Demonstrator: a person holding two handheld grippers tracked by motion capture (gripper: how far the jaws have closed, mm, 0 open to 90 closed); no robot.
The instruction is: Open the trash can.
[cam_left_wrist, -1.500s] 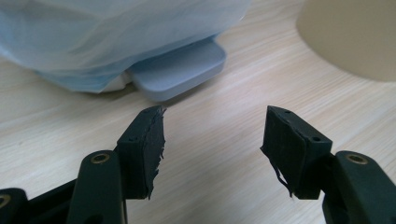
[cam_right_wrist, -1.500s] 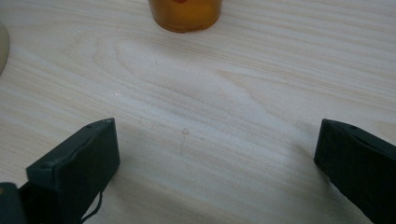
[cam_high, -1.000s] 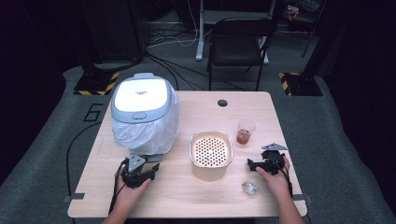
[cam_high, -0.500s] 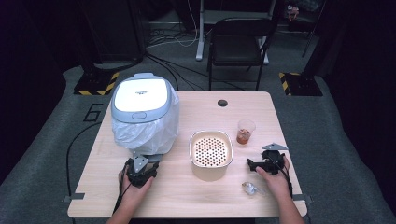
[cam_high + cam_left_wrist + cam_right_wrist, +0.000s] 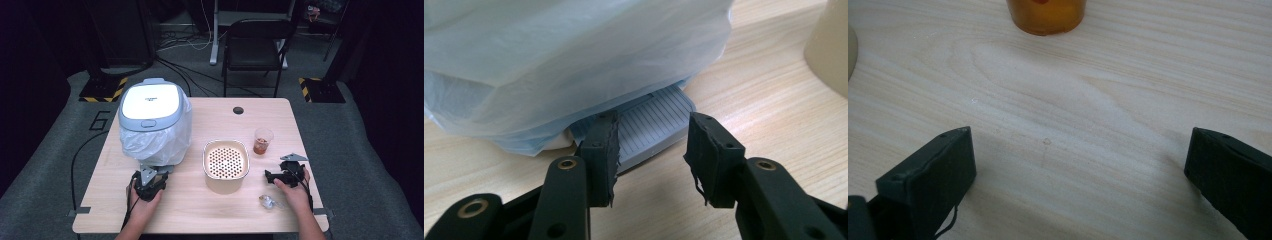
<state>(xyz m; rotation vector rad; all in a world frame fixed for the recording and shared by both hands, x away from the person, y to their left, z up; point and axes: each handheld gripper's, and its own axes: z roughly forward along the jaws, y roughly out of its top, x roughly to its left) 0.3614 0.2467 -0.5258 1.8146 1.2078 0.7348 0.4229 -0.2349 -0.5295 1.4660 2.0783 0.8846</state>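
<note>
Currently, the left gripper (image 5: 148, 176) is held low at the near-left part of the wooden table (image 5: 210, 215), right in front of a bin (image 5: 152, 120) with a white lid that is lined with a pale plastic bag (image 5: 160, 142). Seen from the left gripper view, its jaws are parted, with nothing clamped between them, and a ribbed grey-blue foot pedal (image 5: 651, 122) at the base of the bin is seen just past the jaw tips, partly under the hanging bag (image 5: 574, 60). Whether the jaw tips touch the pedal cannot be told for certain; they appear to lie just short of it.

The right gripper (image 5: 272, 176) is held at the near-right part of the table, well apart from the left one. In the right gripper view its jaws are spread wide over bare wood, and nothing is gripped. A clear cup (image 5: 263, 140) holding something reddish-brown is stood beyond it, and the cup's base (image 5: 1046, 15) is seen at the top edge of that view.

A cream perforated basket (image 5: 226, 161) is placed between the two grippers, near the middle of the table. A small crumpled shiny object (image 5: 266, 201), possibly clear wrapping, is lain just beside the right hand (image 5: 292, 192).
</note>
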